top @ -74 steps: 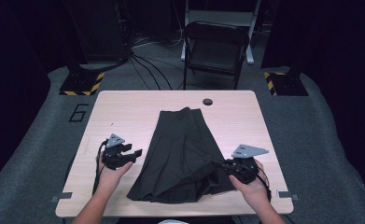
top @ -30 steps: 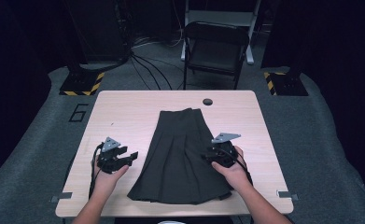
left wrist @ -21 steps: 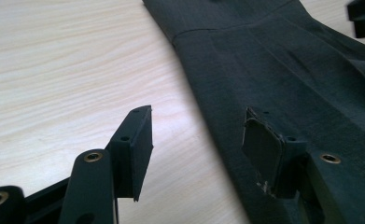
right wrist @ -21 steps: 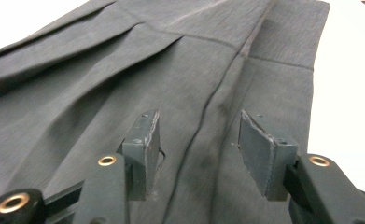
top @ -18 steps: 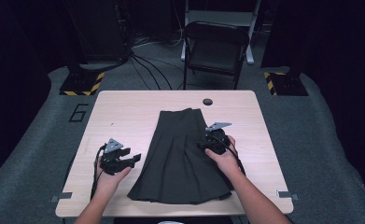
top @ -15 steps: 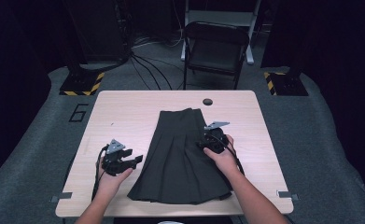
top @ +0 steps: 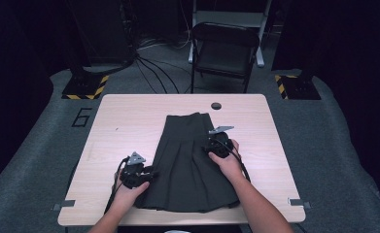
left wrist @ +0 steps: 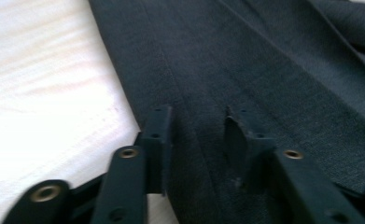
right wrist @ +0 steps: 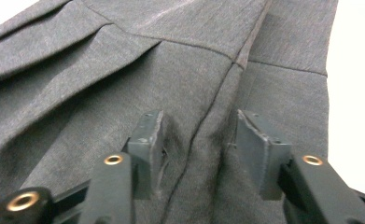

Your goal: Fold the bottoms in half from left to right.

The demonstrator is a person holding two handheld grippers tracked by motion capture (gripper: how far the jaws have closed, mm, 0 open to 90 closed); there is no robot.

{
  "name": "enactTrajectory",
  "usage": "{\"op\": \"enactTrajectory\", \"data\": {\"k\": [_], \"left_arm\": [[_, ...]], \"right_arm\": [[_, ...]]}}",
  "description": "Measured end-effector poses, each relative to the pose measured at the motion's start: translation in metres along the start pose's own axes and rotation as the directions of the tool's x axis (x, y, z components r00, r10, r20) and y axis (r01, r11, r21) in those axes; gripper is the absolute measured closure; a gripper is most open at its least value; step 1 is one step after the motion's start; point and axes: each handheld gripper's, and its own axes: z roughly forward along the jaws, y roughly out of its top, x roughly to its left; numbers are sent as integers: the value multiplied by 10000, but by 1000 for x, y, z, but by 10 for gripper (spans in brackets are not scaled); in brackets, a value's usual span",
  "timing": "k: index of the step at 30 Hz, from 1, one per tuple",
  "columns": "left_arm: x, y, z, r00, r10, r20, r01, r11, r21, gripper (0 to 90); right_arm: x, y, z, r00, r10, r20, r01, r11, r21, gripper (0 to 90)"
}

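Dark grey woven skirt (top: pixel 190 165), pleated, flared toward the near hem, lies flat mid pale wood-grain tabletop (top: pixel 129 121). Left gripper (left wrist: pixel 196 135) at the skirt's near-left edge: fingers (left wrist: pixel 157 140) partly spread, just been closing, tips on the cloth. Right gripper (right wrist: pixel 199 140) on the skirt's right side below the waistband: fingers (right wrist: pixel 259 144) partly spread, just been closing, bunching a seam fold between them.

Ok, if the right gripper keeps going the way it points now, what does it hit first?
The dark skirt. The right gripper points down at the cloth, its fingers astride a seam; whether they already touch it is hard to tell. Past that lies more skirt toward the waistband.
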Motion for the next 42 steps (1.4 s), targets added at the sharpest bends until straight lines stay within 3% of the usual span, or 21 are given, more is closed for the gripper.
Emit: {"op": "enactTrajectory", "data": {"k": [4,9,16,19,28,32,34,37,39,42], "left_arm": [[0,-1,3,9996,-172,-243,173,9998,52,767],[3,-2,3,9992,-328,-227,331,9994,119,885],[2,1,-1,9995,-277,-145,274,9995,-175,896],[0,8,-8,9998,-184,-16,183,9987,-483,898],[-10,24,-20,9995,87,307,-54,9945,-1042,900],[-17,34,-23,9981,499,371,-455,9927,-1113,900],[-20,40,-24,9975,528,462,-466,9910,-1251,900],[-26,49,-20,9964,672,509,-596,9885,-1389,900],[-31,51,-13,9961,631,614,-549,9904,-1268,900],[-37,51,2,9944,825,660,-761,9926,-950,900]], "right_arm": [[2,1,3,10000,22,95,-22,10000,27,613],[2,1,6,9997,-232,-39,233,9997,125,707],[1,1,2,9998,-141,-136,139,9998,-130,809],[3,4,-1,9993,-335,-157,331,9990,-285,819],[5,29,-32,9987,-459,-215,434,9936,-1041,827],[4,40,-44,9995,-319,-76,306,9914,-1271,829],[2,43,-49,9998,-199,-2,197,9902,-1383,830],[-6,46,-53,9997,-101,215,130,9902,-1391,831],[-11,46,-53,9991,181,379,-129,9910,-1330,831],[-23,41,-46,9974,240,681,-173,9952,-965,831]]}}
